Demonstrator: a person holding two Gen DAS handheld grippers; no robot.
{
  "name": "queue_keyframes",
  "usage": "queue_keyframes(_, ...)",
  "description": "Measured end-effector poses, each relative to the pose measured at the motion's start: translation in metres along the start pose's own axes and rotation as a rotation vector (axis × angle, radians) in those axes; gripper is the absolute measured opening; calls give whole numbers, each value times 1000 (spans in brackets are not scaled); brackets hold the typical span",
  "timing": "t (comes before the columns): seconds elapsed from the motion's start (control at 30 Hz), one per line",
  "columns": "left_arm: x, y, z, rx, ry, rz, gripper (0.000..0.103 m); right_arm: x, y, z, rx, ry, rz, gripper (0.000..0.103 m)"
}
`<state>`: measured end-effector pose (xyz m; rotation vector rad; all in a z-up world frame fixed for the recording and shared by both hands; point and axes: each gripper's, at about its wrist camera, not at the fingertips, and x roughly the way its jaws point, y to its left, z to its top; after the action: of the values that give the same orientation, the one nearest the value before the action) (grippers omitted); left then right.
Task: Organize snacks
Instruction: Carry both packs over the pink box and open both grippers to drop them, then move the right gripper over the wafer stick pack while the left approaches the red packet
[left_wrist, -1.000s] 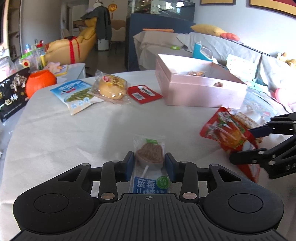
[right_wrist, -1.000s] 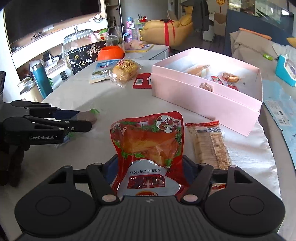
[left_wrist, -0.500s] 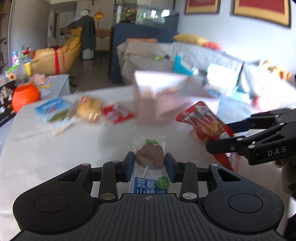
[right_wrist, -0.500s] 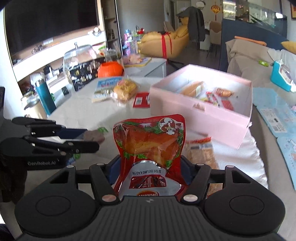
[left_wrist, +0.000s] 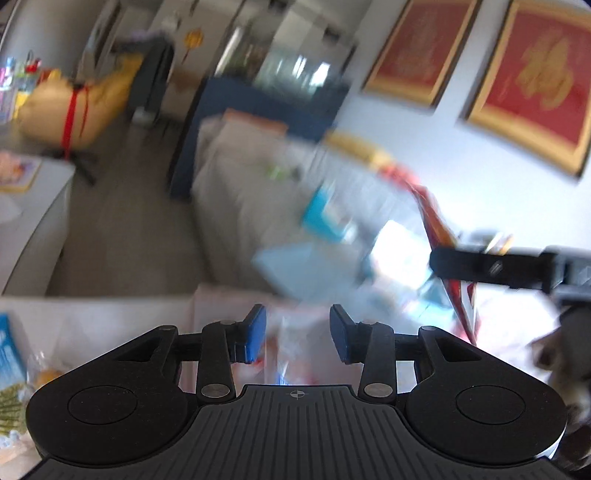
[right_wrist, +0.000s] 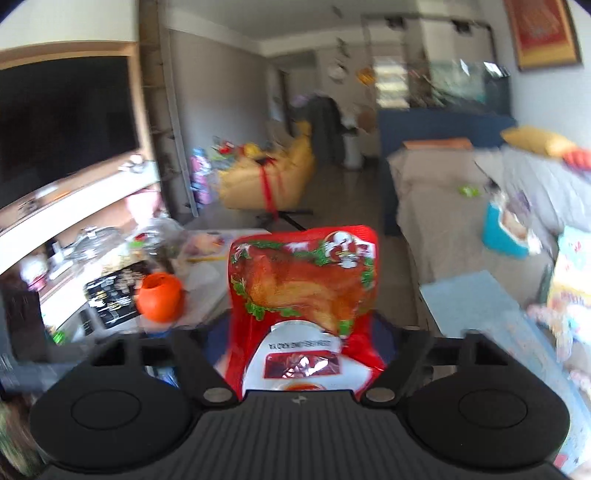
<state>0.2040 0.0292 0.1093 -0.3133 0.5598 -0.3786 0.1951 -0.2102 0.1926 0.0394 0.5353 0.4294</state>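
Right hand-held gripper (right_wrist: 301, 332) clamps the red chicken snack pouch (right_wrist: 303, 291) upright, lifted for carrying to the box. Left hand-held gripper (left_wrist: 297, 338) pads spread; blurred clear packet (left_wrist: 291, 354) just below, apparently released into the pink box (left_wrist: 207, 310).

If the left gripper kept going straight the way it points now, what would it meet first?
Hard to tell through the blur: past the open left gripper the first thing is probably the pale sofa across the floor gap, well beyond the pink box.
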Motion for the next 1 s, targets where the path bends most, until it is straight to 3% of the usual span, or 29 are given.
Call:
queue_keyframes(0.13,3,32,-4,-48,-12,7,42,46,-17,-16,15,104,-16,87)
queue_keyframes(0.23,2,57,-6,-45,9,104,42,58,-35,-34,78,143,67,87)
queue_keyframes(0.37,4,88,-18,-29,60,207,42,62,-43,-55,121,166,73,87)
queue_keyframes(0.53,13,117,-37,-48,140,226,41,41,-23,-100,35,185,91,87)
queue_keyframes(0.7,13,94,-60,128,222,239,38,22,-4,-143,-51,224,73,87)
queue_keyframes(0.77,8,90,-70,138,264,215,35,19,4,-157,-82,234,56,87)
queue_keyframes(1.0,-32,63,-111,213,299,159,35,24,7,-196,-86,299,56,87)
